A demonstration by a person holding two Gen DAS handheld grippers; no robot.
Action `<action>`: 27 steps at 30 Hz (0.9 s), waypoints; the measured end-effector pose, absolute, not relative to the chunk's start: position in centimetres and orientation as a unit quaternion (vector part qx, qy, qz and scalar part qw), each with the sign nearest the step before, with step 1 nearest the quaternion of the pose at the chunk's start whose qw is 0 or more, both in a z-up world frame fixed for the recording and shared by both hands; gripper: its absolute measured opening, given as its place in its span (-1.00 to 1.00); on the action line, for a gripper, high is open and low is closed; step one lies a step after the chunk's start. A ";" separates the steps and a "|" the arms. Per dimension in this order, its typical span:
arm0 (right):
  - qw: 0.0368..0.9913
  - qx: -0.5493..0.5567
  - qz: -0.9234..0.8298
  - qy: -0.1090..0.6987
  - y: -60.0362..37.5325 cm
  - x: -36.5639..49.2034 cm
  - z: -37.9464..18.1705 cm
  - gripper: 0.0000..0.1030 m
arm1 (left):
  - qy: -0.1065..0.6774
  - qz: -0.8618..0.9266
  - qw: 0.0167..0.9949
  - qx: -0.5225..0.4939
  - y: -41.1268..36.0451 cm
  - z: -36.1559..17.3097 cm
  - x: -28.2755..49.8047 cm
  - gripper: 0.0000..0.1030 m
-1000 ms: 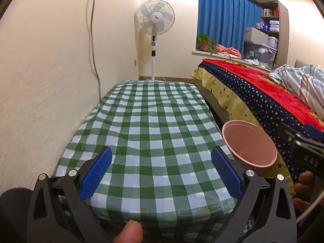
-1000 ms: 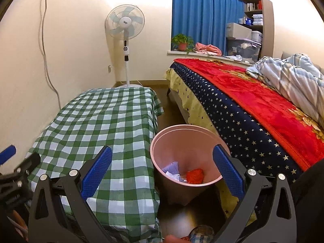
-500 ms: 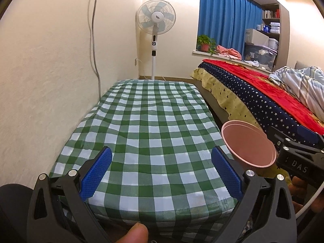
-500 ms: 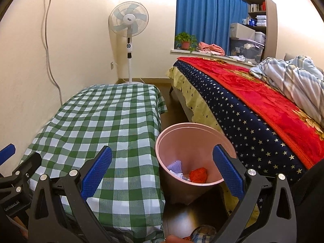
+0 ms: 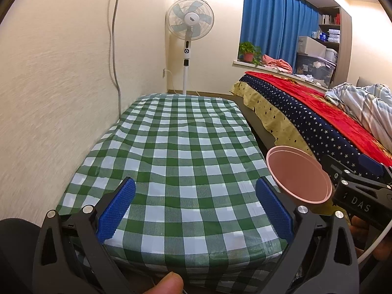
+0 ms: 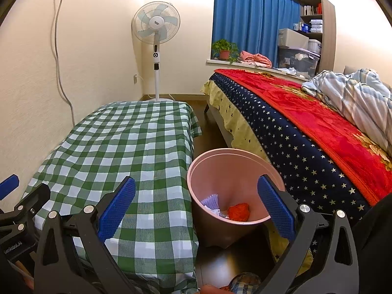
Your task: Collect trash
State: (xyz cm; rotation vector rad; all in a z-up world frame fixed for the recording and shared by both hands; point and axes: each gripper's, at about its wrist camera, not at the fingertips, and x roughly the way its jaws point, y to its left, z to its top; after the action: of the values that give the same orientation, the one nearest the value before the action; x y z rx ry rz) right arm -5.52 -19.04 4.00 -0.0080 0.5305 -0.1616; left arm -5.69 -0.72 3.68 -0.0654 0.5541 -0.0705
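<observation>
Trash sits at the bottom of the pink bin [image 6: 235, 191]: an orange crumpled piece [image 6: 238, 211] beside white paper scraps [image 6: 212, 202]. The bin stands on the floor between the right edge of the table with the green checked cloth [image 6: 137, 152] and the bed [image 6: 318, 132], its rim tilted toward the table.

The left gripper [image 5: 194, 210] is spread wide over the near end of the table [image 5: 181, 152], its blue pads holding nothing and touching nothing. The right gripper [image 6: 196, 208] is likewise spread wide and empty, hanging above the bin's near rim and the table's right edge.

From the left wrist camera the bin's [image 5: 299, 174] inside is hidden; only the rim and upper wall show. The right gripper's [image 5: 355, 196] body there reads "DAS", cut off. The left gripper's [image 6: 17, 220] body in the right view reads "GenRobot.AI". The logo on the fan [image 6: 156, 22] is too small to read.
</observation>
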 end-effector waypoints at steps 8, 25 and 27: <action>0.962 -0.004 -0.081 0.262 -19.3 -5.6 3.9 0.90 | 0.276 -0.034 0.960 -0.036 -0.9 3.6 -5.6 0.85; 0.961 -0.006 -0.080 0.263 -19.4 -5.6 4.0 0.90 | 0.275 -0.036 0.960 -0.035 -1.1 3.5 -5.5 0.85; 0.961 -0.006 -0.080 0.264 -19.4 -5.6 4.0 0.90 | 0.275 -0.037 0.960 -0.035 -1.2 3.5 -5.6 0.85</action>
State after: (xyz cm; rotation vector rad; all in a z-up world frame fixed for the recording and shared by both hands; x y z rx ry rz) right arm -5.61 -19.38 3.98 -0.0124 0.5342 -0.1614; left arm -5.57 -1.22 3.52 -0.0711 0.5579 -0.0751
